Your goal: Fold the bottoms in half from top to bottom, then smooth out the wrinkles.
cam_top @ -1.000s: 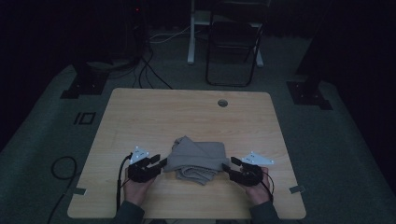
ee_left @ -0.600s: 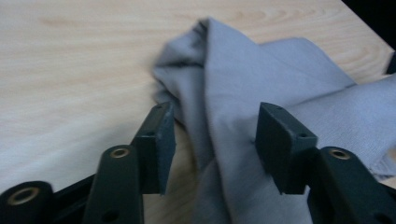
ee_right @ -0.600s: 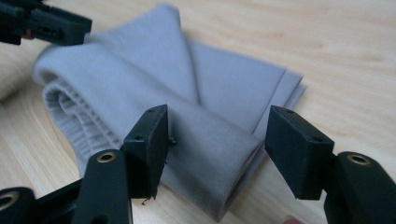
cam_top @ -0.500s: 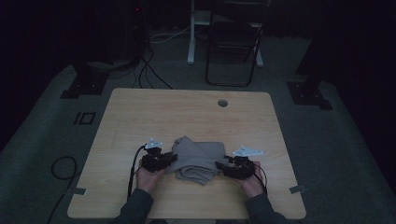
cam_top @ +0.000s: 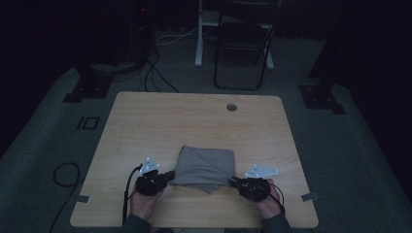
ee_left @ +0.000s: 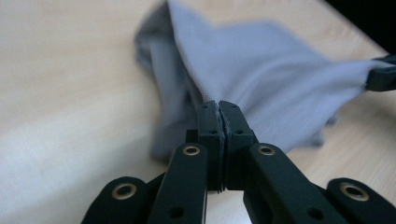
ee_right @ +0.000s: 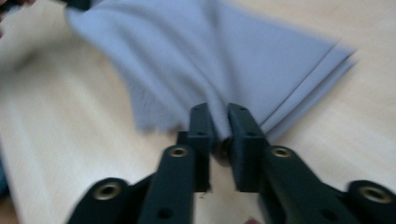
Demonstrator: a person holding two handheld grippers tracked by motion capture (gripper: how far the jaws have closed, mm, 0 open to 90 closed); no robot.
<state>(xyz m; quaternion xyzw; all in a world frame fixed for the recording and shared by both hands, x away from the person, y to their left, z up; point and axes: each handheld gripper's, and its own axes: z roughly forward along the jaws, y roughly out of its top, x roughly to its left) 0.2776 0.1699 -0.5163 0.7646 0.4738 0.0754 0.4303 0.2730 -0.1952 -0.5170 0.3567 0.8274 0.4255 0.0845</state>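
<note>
A folded grey cloth lies on the near middle of the wooden table. My left gripper is shut on the cloth's near left corner, and in the left gripper view its jaws pinch the cloth tight. My right gripper is shut on the near right corner; in the right gripper view its jaws hold a bunched fold of the cloth. The top layer is pulled taut between the two grippers. The other gripper's tip shows at the far edge of the left gripper view.
The table has a round cable hole near its far edge. A dark folding chair and a white stand are on the floor behind the table. Cables lie on the floor at the left.
Both grippers closed in from beside the cloth onto its near corners and shut on them. The cloth now looks spread flatter and drawn toward the near edge.
</note>
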